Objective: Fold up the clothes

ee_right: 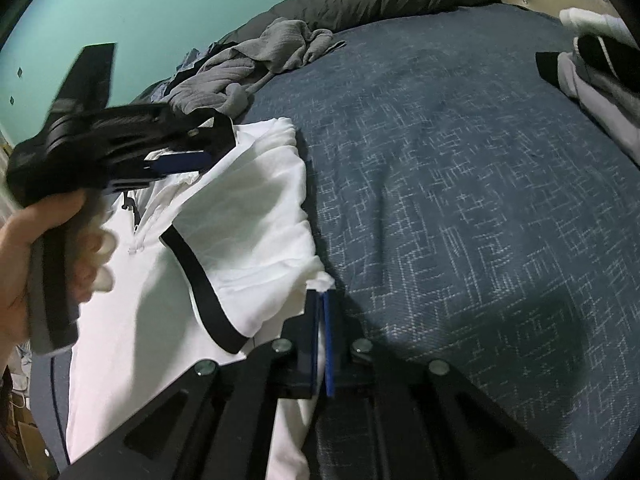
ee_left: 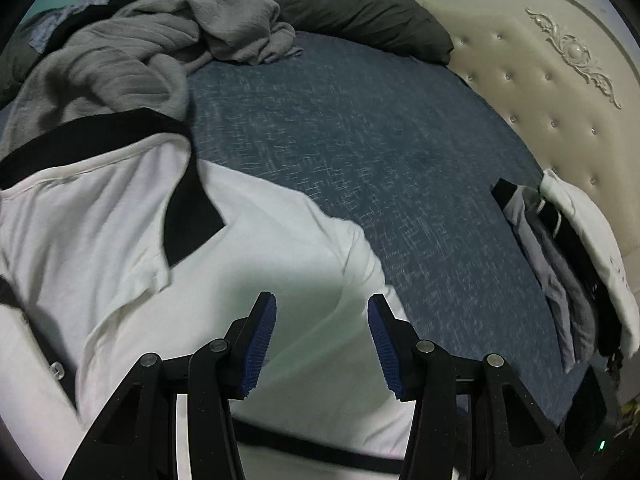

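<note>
**White polo shirt held at one edge on a blue bed**

White cotton fabric fills the near field of both wrist views. In the right wrist view, the right gripper (ee_right: 322, 294), black with blue ribbed pads, is clenched on a bunched edge of the white polo shirt with black collar and black sleeve trim (ee_right: 240, 208); a tuft of cloth protrudes just past the fingertips. In the left wrist view, the left gripper (ee_left: 322, 306) hangs over the same shirt (ee_left: 248, 240) with its jaws spread apart and nothing between the pads. The right wrist view shows this left gripper (ee_right: 182, 160) from the side, carried in a person's hand (ee_right: 48, 240) above the collar region; it is motion-blurred.

The shirt lies partly folded on the blue woven bedspread with pale flecked pattern (ee_left: 360, 140), towards the left and near edge of the bed, one black-trimmed sleeve turned across the body.

Farther off, to the right, a stack of folded garments in white, grey and black (ee_left: 568, 264) rests beside the cream tufted headboard with carved ornament (ee_left: 540, 72). At the far left, a crumpled grey ribbed garment (ee_left: 132, 52) lies in a loose heap, touching the shirt's collar. Behind it stretches a long dark grey pillow (ee_left: 340, 4), set against a teal wall (ee_right: 160, 8).
</note>
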A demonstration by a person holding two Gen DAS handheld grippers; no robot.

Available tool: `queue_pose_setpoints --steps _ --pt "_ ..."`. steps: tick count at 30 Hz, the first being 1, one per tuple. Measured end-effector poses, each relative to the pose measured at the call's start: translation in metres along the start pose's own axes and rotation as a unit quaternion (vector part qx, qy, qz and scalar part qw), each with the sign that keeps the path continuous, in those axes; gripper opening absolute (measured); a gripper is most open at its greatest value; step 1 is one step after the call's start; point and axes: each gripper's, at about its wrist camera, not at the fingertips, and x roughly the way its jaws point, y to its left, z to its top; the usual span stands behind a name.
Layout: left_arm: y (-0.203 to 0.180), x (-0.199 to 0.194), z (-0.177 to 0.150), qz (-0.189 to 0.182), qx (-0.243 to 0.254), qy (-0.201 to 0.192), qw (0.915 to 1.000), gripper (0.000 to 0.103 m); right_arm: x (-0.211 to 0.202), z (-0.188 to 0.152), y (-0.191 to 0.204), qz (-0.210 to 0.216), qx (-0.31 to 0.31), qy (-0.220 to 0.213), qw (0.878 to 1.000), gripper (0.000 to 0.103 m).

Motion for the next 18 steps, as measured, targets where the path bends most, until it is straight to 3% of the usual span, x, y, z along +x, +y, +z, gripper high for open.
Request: queue_pose_setpoints --steps 6,7,8,10,11,18 --pt "-0.01 0.021 0.02 -0.01 -0.003 0.009 0.9999 0.05 -0.001 -0.002 -0.002 0.012 0.007 -0.001 1.0 0.002" --pt "-0.012 0.025 0.023 -0.01 -0.002 0.012 0.9999 0.042 -0.001 -0.002 -0.003 0.014 0.009 -0.001 1.0 0.002" --pt "-0.013 0.028 0.025 -0.01 -0.001 0.014 0.9998 0.026 -0.002 -0.002 -0.004 0.016 0.011 -0.001 1.0 0.002" --pt "-0.013 0.034 0.03 -0.013 -0.004 0.02 0.9997 0.004 -0.001 -0.002 -0.006 0.018 0.014 0.0 1.0 0.001" --pt "-0.012 0.036 0.031 -0.015 -0.007 0.021 0.9996 0.001 -0.002 -0.002 -0.007 0.019 0.014 -0.001 1.0 0.001" --pt "0.005 0.034 0.04 -0.007 -0.042 -0.006 0.9991 0.001 -0.006 -0.005 -0.009 0.015 0.014 -0.003 1.0 0.001"
